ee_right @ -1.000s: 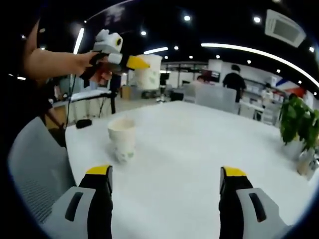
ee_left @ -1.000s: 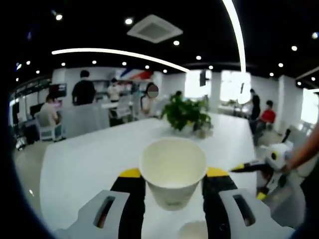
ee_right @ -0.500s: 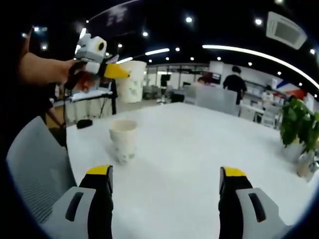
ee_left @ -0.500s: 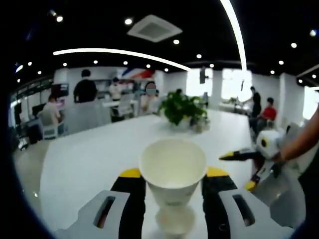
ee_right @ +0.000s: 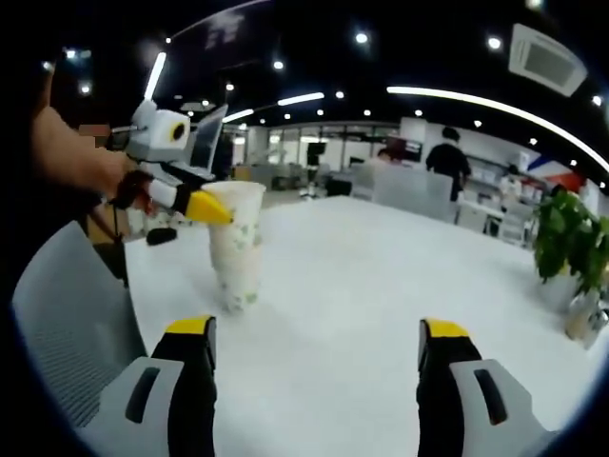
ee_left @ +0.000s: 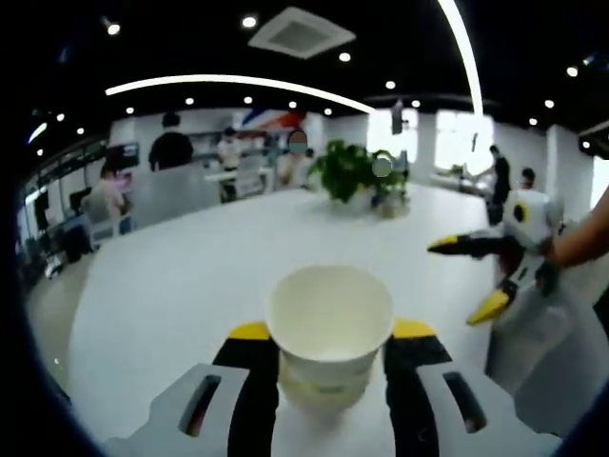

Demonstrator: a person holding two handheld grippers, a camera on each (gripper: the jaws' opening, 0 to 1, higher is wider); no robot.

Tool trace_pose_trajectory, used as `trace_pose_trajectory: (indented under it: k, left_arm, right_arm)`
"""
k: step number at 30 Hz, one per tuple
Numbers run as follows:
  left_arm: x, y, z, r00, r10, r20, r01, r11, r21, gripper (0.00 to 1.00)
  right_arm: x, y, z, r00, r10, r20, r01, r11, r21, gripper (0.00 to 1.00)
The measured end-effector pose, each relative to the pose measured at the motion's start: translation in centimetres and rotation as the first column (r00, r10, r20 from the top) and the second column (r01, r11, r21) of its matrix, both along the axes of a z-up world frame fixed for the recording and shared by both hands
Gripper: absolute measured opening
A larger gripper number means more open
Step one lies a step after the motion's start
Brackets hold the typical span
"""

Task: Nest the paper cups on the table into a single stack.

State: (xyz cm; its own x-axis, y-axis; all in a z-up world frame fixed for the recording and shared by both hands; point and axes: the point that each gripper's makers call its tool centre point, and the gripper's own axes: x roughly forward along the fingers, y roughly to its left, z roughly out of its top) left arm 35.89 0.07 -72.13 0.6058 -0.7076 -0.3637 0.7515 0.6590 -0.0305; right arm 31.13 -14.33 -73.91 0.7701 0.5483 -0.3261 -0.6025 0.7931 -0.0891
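In the left gripper view a white paper cup (ee_left: pixel 329 324) sits between the yellow-tipped jaws of my left gripper (ee_left: pixel 329 335), which is shut on it; a second cup's rim (ee_left: pixel 319 390) shows just beneath it. In the right gripper view the held cup (ee_right: pixel 236 211) is lowered into the cup standing on the white table (ee_right: pixel 381 286), the two forming a stack (ee_right: pixel 236 257), with the left gripper (ee_right: pixel 202 206) at its rim. My right gripper (ee_right: pixel 314 335) is open, apart from the stack, and also appears at the right of the left gripper view (ee_left: pixel 481 276).
A potted plant (ee_left: pixel 354 173) stands at the table's far end, seen again at the right (ee_right: pixel 569 238). A grey chair back (ee_right: pixel 67 314) is beside the table's near-left edge. People sit and stand at desks in the background (ee_left: pixel 171 152).
The left gripper has come down with its cup, from above the standing cup to seated into it. The right gripper has stayed open and still.
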Motion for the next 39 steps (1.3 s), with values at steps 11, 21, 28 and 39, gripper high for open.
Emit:
trace_pose_trajectory:
  k: [11,21,28,39]
  left_arm:
    - [-0.2,-0.2,-1.9,0.997,0.06,0.055,-0.058,0.998,-0.038,0.43]
    - [-2.1,1.0,-2.2,0.998,0.05,0.026,-0.049,0.998,-0.047,0.93]
    - [-2.8,5.2,-5.1,0.995,0.093,-0.041,-0.09,0.994,0.068,0.84]
    - [-1.1,4.4,-5.7,0.99,-0.115,-0.083,0.126,0.981,0.147,0.75]
  right_arm:
    - [0.0,0.0,-0.2,1.0,-0.005,0.0,0.005,1.0,0.002,0.86]
    - [-0.1,0.1,-0.3,1.0,-0.008,-0.007,0.008,1.0,0.01,0.86]
    - [-0.3,0.3,-0.6,1.0,-0.002,-0.022,0.002,1.0,0.015,0.87]
    - [0.8,5.5,-3.9,0.952,0.215,-0.219,-0.224,0.974,-0.018,0.74]
